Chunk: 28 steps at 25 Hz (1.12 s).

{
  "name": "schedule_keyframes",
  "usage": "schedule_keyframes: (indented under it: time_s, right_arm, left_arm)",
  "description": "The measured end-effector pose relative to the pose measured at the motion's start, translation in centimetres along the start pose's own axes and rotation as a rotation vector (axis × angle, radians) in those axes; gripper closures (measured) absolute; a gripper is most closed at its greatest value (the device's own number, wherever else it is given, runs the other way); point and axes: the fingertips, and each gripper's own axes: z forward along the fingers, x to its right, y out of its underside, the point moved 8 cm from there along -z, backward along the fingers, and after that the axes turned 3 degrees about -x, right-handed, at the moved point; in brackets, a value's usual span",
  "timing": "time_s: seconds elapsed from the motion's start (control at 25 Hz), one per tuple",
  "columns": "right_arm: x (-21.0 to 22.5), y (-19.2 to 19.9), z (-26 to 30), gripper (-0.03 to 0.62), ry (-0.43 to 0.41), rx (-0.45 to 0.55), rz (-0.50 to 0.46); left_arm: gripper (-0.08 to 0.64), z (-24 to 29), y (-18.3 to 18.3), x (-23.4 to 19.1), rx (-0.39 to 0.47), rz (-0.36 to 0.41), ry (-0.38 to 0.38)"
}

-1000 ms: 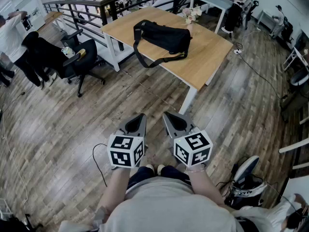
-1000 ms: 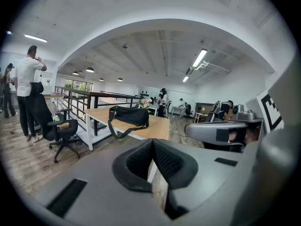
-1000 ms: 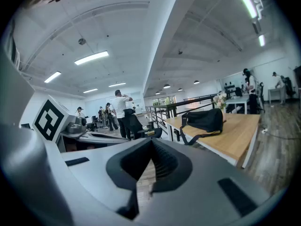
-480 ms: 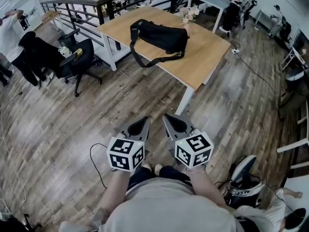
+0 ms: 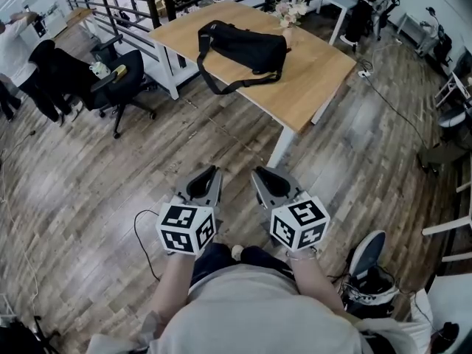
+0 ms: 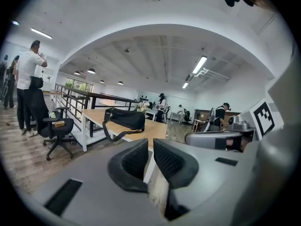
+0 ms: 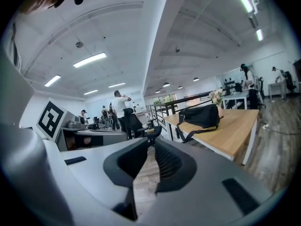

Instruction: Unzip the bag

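Bag [image 5: 243,46], head view: on the tabletop [image 5: 313,80] well ahead, lying crosswise to me, my left claw [image 5: 212,171] and right claw [image 5: 258,172] equally far off. Left gripper view: jaws together, empty, bag ahead-left. Right gripper view: jaws just opening, narrow, nothing between, bag ahead-right.

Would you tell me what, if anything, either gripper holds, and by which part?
Nothing is held. The left gripper is shut, empty; the right gripper has just been opening its jaws, nothing between them.
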Motion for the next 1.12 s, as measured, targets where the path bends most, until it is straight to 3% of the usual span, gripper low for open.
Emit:
schedule_keyframes:
  time_s: [0.04, 0.16, 0.24, 0.52, 0.84, 1.12]
  right_arm:
    - [0.2, 0.1, 0.0, 0.526, -0.010, -0.008, -0.002]
    - [0.6, 0.5, 0.0, 0.521, -0.034, -0.018, -0.001]
    - [0.8, 0.8, 0.1, 0.503, -0.047, -0.023, 0.008]
    - [2.6, 0.8, 2.8, 0.503, -0.055, -0.045, 0.032]
    - [4.1, -1.7, 10.3, 0.499, -0.045, -0.062, 0.008]
    - [5.5, -6.9, 18.9, 0.495, -0.028, -0.055, -0.027]
  left_arm:
    - [0.538, 0.2, 0.2, 0.2, -0.006, -0.001, -0.008]
    - [0.522, 0.5, 0.9, 0.8, -0.032, 0.000, -0.018]
    - [0.442, 0.8, 1.3, 1.1, -0.053, 0.003, -0.021]
    - [0.440, 3.1, 2.1, -0.6, -0.125, -0.017, -0.021]
    - [0.440, 7.9, -0.2, -7.1, -0.117, -0.044, 0.000]
    - [0.440, 12.9, -5.2, -15.4, -0.099, -0.035, 0.025]
